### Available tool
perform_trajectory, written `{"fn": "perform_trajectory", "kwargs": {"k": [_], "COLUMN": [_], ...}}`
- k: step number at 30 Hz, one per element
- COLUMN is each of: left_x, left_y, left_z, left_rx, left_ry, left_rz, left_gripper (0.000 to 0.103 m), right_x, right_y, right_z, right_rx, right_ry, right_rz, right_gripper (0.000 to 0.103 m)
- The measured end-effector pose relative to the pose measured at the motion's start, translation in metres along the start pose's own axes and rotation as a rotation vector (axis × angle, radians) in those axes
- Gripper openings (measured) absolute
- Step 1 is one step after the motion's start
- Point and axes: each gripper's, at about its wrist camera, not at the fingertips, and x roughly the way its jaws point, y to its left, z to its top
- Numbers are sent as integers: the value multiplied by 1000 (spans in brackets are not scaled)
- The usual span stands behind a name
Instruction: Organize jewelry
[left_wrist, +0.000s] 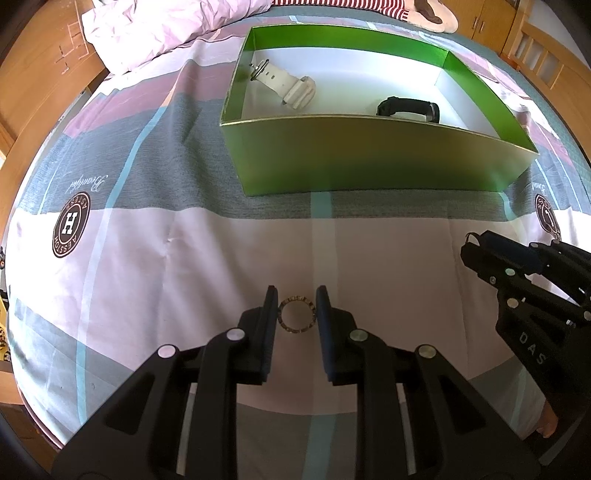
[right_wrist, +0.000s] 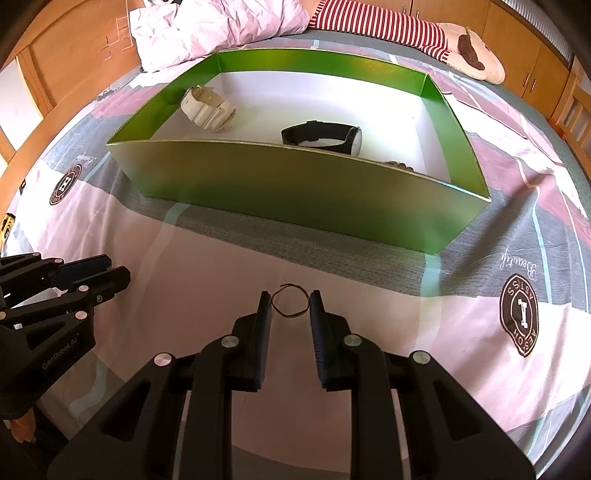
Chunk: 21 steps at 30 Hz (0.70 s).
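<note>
On the patterned bedsheet, my left gripper (left_wrist: 297, 295) is shut on a sparkly ring-shaped bracelet (left_wrist: 291, 331), with a pad touching each side. My right gripper (right_wrist: 290, 299) is shut on a thin dark wire bracelet (right_wrist: 295, 315), which spans the gap between its pads. Whether either bracelet is lifted off the sheet I cannot tell. Behind both stands an open green box (left_wrist: 369, 155) (right_wrist: 295, 184) with a white floor. It holds a white watch (left_wrist: 284, 86) (right_wrist: 207, 107), a black watch (left_wrist: 410, 109) (right_wrist: 321, 136) and a small beaded piece (right_wrist: 399, 165) by the near wall.
Each gripper shows in the other's view: the right gripper (left_wrist: 471, 245) at the right edge, the left gripper (right_wrist: 118, 275) at the left edge. A crumpled pink duvet (right_wrist: 214, 29) and a striped plush toy (right_wrist: 388, 26) lie behind the box. Wooden furniture (left_wrist: 37, 92) borders the bed.
</note>
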Motion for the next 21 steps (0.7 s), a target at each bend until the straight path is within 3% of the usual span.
{"fn": "perform_trajectory", "kwargs": {"k": [7,14,18,21], "left_x": [-14,-60,-62,-43], "left_y": [3,6,2,-4], "left_z": [4,51,92,116], "left_rx": [-5,-6,-23,-33], "left_ry": [-48,-197,-262,-249], "left_rz": [-3,-68,-129,-131], "left_gripper": [21,21,21,21], "right_x": [-17,-73,-63,-37], "right_y": [-3,-28,-50,-66], "right_z": [5,42,76,91], "right_rx": [22,101,148,187], "right_ry": [-42,-231,-257,-223], "right_rz": [23,96,108,93], "right_gripper": [21,21,21,21]}}
